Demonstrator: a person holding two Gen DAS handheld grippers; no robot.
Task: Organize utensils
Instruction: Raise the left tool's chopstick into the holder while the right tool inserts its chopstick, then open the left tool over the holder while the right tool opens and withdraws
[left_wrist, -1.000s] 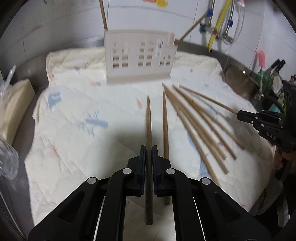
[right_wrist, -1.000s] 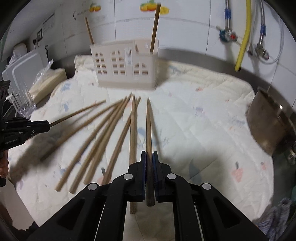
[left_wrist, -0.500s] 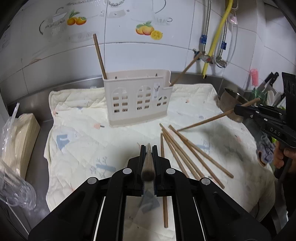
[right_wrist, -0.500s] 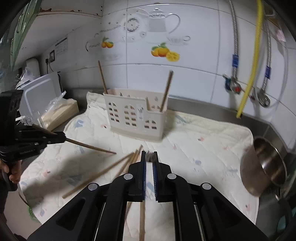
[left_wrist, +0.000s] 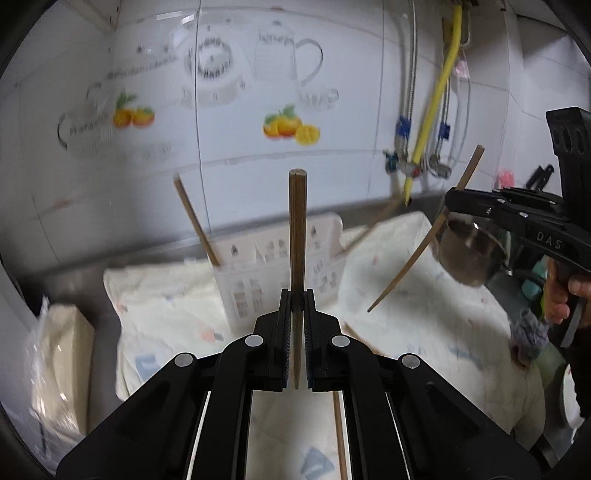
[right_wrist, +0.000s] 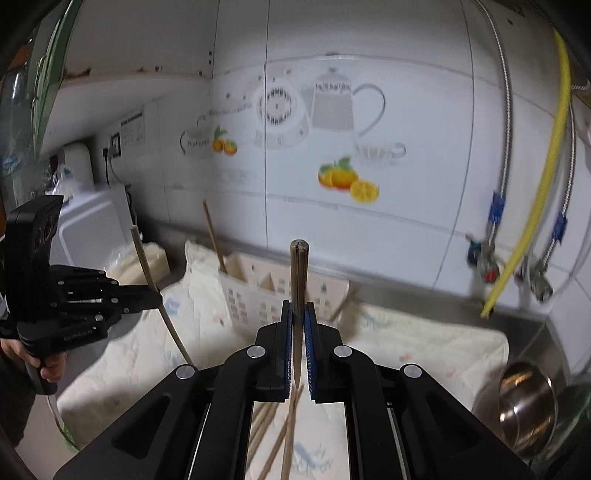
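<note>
Now your left gripper (left_wrist: 294, 306) and right gripper (right_wrist: 299, 317) each hold jaws clamped on an upright chopstick (left_wrist: 297, 236) above the counter's back edge, so next lower both into the caddy (right_wrist: 258, 291).

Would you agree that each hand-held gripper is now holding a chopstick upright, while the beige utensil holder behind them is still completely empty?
Not quite: the utensil holder is not empty. The right wrist view shows a chopstick leaning out of its left end. The rest stands: the left hand-held gripper and the right hand-held gripper each clamp a chopstick upright.
</note>
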